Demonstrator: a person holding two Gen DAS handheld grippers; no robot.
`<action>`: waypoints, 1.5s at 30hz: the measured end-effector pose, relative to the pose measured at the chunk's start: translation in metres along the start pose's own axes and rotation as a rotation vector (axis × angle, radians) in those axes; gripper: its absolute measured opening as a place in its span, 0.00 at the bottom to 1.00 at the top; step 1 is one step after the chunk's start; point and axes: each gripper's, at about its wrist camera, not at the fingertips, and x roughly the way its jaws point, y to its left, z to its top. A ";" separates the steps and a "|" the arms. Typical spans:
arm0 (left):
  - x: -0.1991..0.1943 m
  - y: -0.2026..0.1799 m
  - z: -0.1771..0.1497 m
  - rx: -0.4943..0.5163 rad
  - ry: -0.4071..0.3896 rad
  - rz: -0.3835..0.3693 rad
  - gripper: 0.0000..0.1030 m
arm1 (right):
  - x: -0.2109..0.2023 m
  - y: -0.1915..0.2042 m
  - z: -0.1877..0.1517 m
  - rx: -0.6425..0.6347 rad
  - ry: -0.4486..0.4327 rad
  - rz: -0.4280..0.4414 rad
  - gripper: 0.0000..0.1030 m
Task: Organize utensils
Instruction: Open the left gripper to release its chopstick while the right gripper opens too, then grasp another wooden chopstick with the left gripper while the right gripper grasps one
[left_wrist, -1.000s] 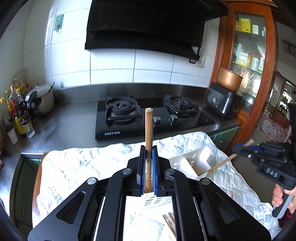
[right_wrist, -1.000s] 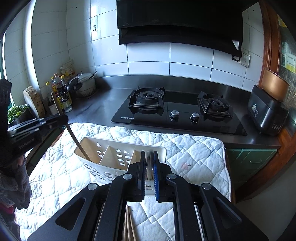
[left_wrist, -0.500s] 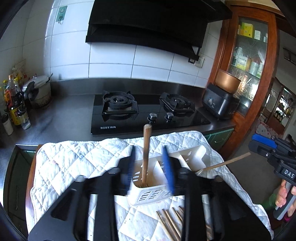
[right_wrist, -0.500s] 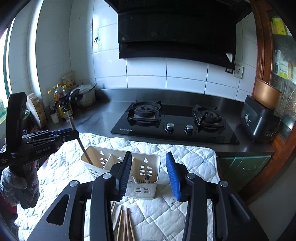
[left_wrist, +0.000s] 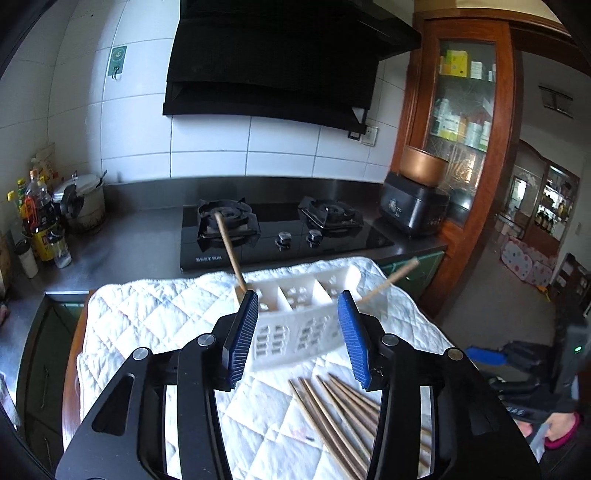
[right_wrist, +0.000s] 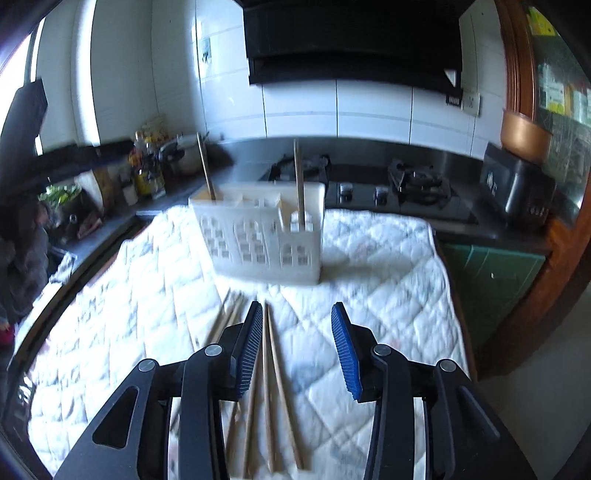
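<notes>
Because both grippers are empty and parted, the hazards lie in the next pickup; the left gripper (left_wrist: 297, 334), its jaws opening with nothing between them, hangs over the quilted pad (left_wrist: 147, 325) on the near side of the utensil caddy (left_wrist: 295, 317); the right gripper (right_wrist: 293, 347), jaws set apart and gripping nothing, hangs low over the loose chopsticks (right_wrist: 271, 387), one or two of which lie in the gap between its pads, untouched.

Risks, judged from the layout:
- The caddy is light, perforated white plastic on a soft pad; a knock from either gripper could tip or slide it.
- The two long wooden handles (left_wrist: 231, 251) standing in the caddy's end compartments lean outward; a passing jaw could catch one and lever the caddy over.
- The chopsticks lie bunched just in front of the caddy; closing on the bundle could pinch several at once or roll them apart.

Materials, largest first: the pad is white stitched fabric, soft and puckered; the caddy is a rigid rectangular box with dividers and slotted walls; the handles are smooth round wood; the chopsticks are thin, straight and tapered; the pads (right_wrist: 249, 354) are blue ribbed strips.
</notes>
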 end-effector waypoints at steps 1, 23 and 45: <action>-0.004 -0.002 -0.009 -0.006 0.006 -0.002 0.45 | 0.003 0.001 -0.012 -0.009 0.017 -0.002 0.35; 0.018 -0.010 -0.171 -0.130 0.285 0.049 0.43 | 0.069 0.010 -0.097 -0.114 0.217 -0.005 0.09; 0.070 -0.046 -0.208 -0.222 0.417 0.055 0.20 | 0.068 0.008 -0.100 -0.095 0.200 0.007 0.09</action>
